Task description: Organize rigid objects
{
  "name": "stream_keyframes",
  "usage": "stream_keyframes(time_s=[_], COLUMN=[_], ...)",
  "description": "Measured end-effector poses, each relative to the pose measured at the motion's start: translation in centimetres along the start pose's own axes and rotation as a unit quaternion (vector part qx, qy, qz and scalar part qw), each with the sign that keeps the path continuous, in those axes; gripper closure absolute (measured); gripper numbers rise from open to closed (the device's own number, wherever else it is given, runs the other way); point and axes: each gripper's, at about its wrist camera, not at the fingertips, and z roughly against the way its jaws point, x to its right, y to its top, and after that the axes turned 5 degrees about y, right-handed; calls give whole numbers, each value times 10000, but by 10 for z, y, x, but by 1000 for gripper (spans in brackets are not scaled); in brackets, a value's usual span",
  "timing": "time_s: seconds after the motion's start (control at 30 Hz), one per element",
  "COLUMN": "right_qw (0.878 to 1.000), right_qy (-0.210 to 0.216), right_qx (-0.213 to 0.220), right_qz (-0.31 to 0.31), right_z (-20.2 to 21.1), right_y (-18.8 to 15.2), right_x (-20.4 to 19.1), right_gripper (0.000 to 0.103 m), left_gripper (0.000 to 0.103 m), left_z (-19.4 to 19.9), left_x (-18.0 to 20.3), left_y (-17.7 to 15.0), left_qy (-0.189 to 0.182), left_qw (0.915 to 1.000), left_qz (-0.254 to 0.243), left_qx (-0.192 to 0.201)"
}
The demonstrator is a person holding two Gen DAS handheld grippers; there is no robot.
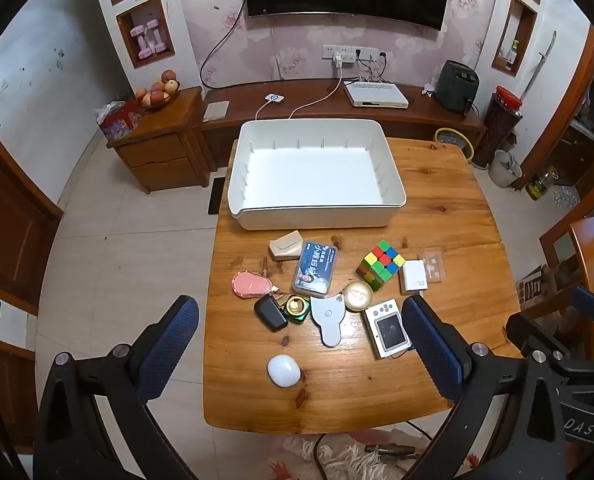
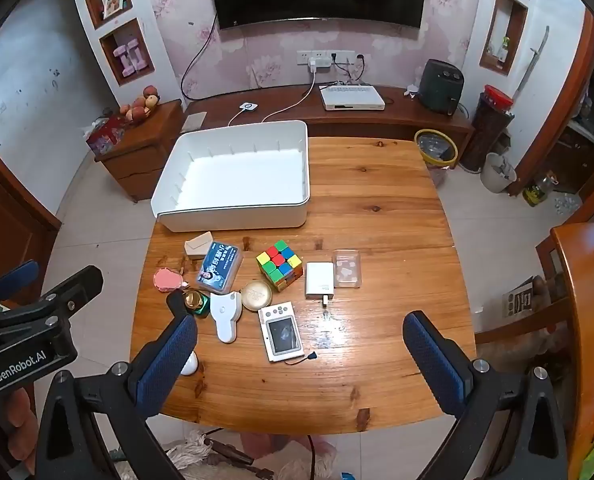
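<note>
On the wooden table a white tray stands at the far left part, and its inside is bare, so I judge that no object is sorted yet. The small rigid objects lie in a loose group between the tray and the near edge: a colour cube, a white charger and a clear small box to the right, a blue card case and a beige box closer to the tray, a gold round tin, a green jar, a black key fob, a pink flat piece, a white tape measure, a small white device with a screen, and a white round puck alone near the front. The left gripper hangs above the near half of the group with its jaws wide apart and nothing between them. The right gripper is the same, jaws apart and empty, over the bare wood right of the device. Both point steeply down at the table, probably so each can choose a first object; the tray seems placed close behind the group to keep every carry short.
</note>
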Motion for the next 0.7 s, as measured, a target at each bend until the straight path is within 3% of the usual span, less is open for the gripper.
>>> stream_keyframes(time_s=[0.7], right_qw=[10000], right_qy=[-20], right_qx=[30], right_qz=[19], right_z=[3], right_y=[-3], right_x=[-4], right_gripper=[0], left_gripper=[2], left_z=[-2], left_x=[-4], left_y=[-3], left_qy=[-45], left_qw=[10000], left_qz=[54], left_qx=[42])
